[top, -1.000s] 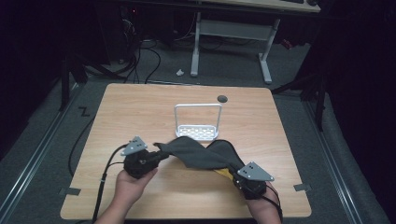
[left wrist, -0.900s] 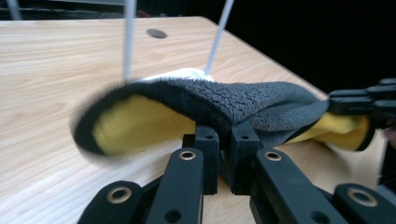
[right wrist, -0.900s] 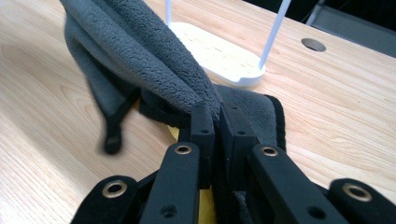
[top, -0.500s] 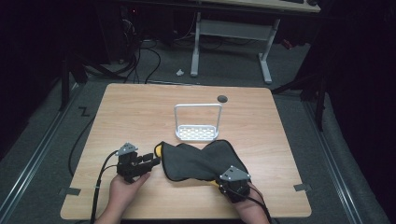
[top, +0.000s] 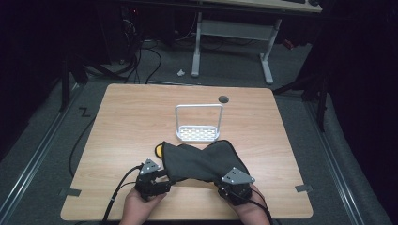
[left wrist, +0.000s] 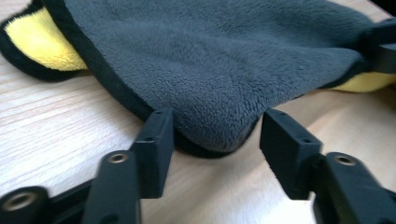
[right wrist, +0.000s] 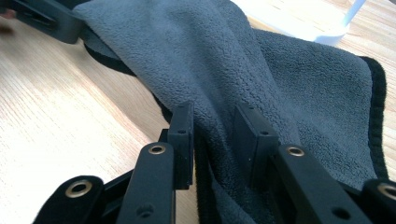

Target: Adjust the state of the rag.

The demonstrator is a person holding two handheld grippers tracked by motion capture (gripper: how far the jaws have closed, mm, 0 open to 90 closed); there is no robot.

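Both grippers have dropped toward the near edge of the table [top: 122, 117] since the earlier high view, and the grey-and-yellow cloth [top: 202, 161] they held up now lies slack on the wood just in front of the white rack [top: 198, 124], with the left gripper [top: 162, 178] and right gripper [top: 230, 187] at its near corners, which suggests the laying-down is done and the release under way. From the left gripper view, the jaws have just been opening and stand spread, the cloth's rounded corner [left wrist: 210, 135] between them but free of the pads. From the right gripper view, the jaws have just been opening too, a fold of cloth [right wrist: 215, 135] between them, no longer squeezed as far as I can judge.
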